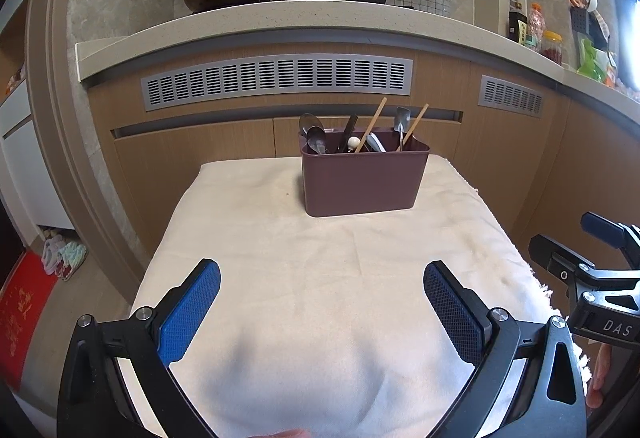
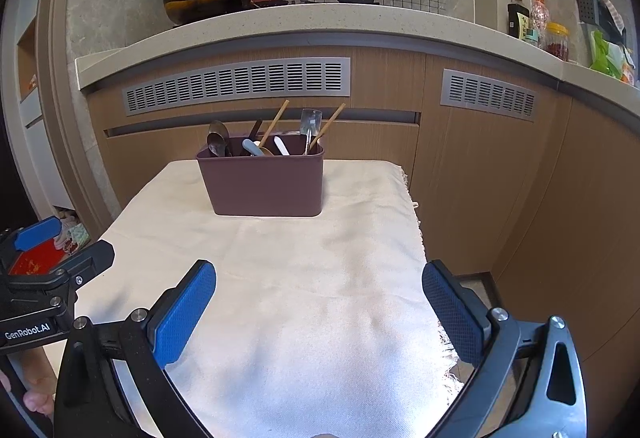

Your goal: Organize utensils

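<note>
A cloth-covered bench (image 1: pixel 320 278) stands before a kitchen counter. Toward the far end of the cloth, at about 12 o'clock from both claws, sits a maroon plastic utensil caddy (image 1: pixel 362 183). Utensils stand in it already: two metal spoons (image 1: pixel 314 135) at its 9 o'clock end, a dark-handled piece beside them, two wooden chopsticks (image 1: pixel 374 123) leaning toward 1 o'clock, pale-handled pieces low in the middle, and a small metal spatula (image 1: pixel 401 121) near the 3 o'clock end. No utensil lies loose on the cloth in either view.

The left claw (image 1: pixel 322 312) is spread wide and holds nothing, hovering over the near part of the cloth. The right claw (image 2: pixel 320 312) is likewise wide and empty, at the bench's 3 o'clock edge, where the cloth's fringe hangs over.

With everything in the caddy, the scene fits two stages: utensils gathered and the job near its close, or a mixed bunch awaiting sorting.

Risks, as a judgement:
- The caddy looks light and its load tall, so a claw nudging a chopstick or pressing the rim could tip it.
- The leaning chopsticks cross other handles, so lifting one piece might drag a neighbour out.
- The loose cloth could bunch or slide if a claw catches it, shifting the caddy.
</note>
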Action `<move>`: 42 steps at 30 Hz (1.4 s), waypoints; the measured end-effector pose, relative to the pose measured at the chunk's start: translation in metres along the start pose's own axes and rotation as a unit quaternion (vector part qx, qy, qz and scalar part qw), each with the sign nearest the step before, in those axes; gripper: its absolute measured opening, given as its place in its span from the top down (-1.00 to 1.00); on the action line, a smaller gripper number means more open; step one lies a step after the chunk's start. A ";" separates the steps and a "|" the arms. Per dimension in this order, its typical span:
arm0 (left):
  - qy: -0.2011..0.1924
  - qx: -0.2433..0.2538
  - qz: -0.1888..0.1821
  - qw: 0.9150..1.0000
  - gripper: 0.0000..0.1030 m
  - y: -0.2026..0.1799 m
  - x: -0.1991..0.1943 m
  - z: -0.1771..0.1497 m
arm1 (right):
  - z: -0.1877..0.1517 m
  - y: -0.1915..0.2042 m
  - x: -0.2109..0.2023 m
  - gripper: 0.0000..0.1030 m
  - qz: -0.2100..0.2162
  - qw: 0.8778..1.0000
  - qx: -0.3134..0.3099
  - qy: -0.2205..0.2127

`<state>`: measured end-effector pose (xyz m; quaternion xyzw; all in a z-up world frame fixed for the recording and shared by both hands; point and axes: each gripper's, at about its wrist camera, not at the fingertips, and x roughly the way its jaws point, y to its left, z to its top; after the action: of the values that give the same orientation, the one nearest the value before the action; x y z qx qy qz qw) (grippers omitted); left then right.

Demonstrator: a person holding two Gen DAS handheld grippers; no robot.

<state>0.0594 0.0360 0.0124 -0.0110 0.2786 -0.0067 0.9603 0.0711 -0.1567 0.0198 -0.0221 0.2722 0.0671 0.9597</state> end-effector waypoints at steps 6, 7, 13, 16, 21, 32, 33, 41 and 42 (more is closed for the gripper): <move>0.001 0.000 -0.001 1.000 -0.96 0.000 -0.001 -0.001 | 0.000 -0.001 0.001 -1.00 0.001 1.000 0.001 0.002; 0.001 -0.001 -0.002 1.000 -0.96 0.000 -0.001 0.000 | 0.000 -0.001 0.001 -1.00 0.001 1.000 0.001 0.002; 0.001 -0.002 -0.004 1.000 -0.96 0.000 -0.002 0.000 | 0.001 -0.001 0.000 -1.00 0.003 1.000 0.002 0.002; 0.000 -0.001 -0.004 1.000 -0.96 0.000 -0.003 0.000 | 0.001 -0.001 0.001 -1.00 0.002 1.000 0.000 0.002; -0.001 -0.002 -0.005 1.000 -0.97 0.000 -0.003 -0.001 | 0.001 -0.001 0.001 -1.00 0.003 1.000 0.001 0.003; -0.001 -0.005 -0.006 1.000 -0.97 0.002 -0.004 -0.001 | 0.001 0.000 0.000 -1.00 0.003 1.000 0.001 0.002; -0.001 -0.005 -0.007 1.000 -0.97 0.002 -0.004 -0.001 | 0.001 0.000 0.001 -1.00 0.004 1.000 0.001 0.003; -0.003 -0.006 -0.008 1.000 -0.97 0.002 -0.005 0.000 | 0.000 0.001 0.000 -1.00 0.006 1.000 -0.001 0.002; -0.004 -0.006 -0.008 1.000 -0.97 0.002 -0.005 0.000 | 0.000 0.001 -0.001 -1.00 0.006 1.000 -0.001 0.002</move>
<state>0.0545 0.0381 0.0148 -0.0195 0.2745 -0.0128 0.9613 0.0705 -0.1562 0.0199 -0.0218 0.2742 0.0729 0.9586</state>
